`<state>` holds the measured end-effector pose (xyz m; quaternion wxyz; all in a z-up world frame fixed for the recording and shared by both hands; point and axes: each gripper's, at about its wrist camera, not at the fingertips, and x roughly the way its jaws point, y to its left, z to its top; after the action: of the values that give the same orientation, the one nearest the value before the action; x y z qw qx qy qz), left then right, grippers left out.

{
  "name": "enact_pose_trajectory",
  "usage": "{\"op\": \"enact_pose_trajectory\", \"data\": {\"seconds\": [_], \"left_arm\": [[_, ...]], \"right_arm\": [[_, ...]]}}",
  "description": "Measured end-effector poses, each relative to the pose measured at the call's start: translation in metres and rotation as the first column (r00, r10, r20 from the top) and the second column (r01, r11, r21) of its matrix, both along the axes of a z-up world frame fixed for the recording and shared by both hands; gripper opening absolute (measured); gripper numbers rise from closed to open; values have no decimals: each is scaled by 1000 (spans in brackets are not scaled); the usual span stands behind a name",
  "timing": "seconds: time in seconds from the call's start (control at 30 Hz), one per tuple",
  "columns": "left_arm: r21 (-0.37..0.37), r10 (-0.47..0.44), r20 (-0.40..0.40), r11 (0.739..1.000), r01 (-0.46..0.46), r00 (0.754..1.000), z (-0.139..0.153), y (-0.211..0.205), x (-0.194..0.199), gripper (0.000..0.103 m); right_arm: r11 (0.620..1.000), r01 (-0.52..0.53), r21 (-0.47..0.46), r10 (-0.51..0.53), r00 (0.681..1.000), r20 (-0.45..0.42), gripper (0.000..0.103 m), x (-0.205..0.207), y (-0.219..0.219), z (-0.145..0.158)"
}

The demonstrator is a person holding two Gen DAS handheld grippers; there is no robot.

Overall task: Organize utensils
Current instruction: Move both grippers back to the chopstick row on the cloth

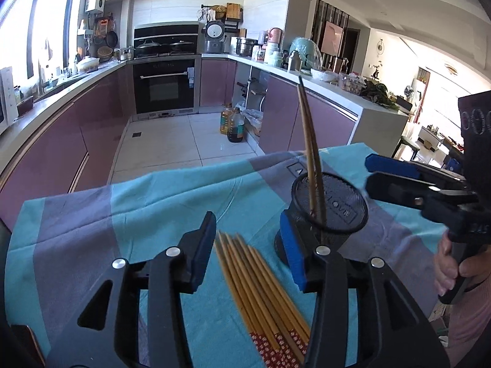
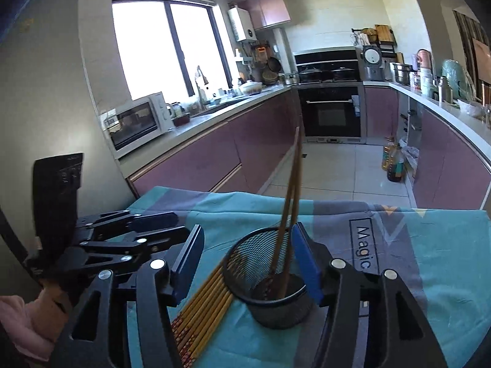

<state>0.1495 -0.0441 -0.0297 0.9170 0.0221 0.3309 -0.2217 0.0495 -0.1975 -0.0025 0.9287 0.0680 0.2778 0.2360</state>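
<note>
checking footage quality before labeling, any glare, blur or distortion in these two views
Left wrist view: windows blown out white, fisheye bends the counters, chopsticks on the cloth slightly soft, left hand-held gripper sharp. Right wrist view: window overexposed, corners vignetted dark, upright chopsticks in the mesh holder smeared.

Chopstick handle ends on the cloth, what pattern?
Red with small white marks, on the yellow bamboo chopsticks; clearest in the left wrist view.
</note>
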Motion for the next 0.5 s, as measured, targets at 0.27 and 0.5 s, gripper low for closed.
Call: {"op": "enact_pose_trajectory", "data": {"seconds": [0.27,0.5], "left_arm": [[74,8,-138,997,2,990,-66,23,-19,43],[125,14,-204,992,11,979,-96,18,-24,43]], "right_arm": [[994,-108,-3,106,986,-127,75,-20,37,-50],[998,-45,-36,34,963,-267,78,-3,47,-90]]}}
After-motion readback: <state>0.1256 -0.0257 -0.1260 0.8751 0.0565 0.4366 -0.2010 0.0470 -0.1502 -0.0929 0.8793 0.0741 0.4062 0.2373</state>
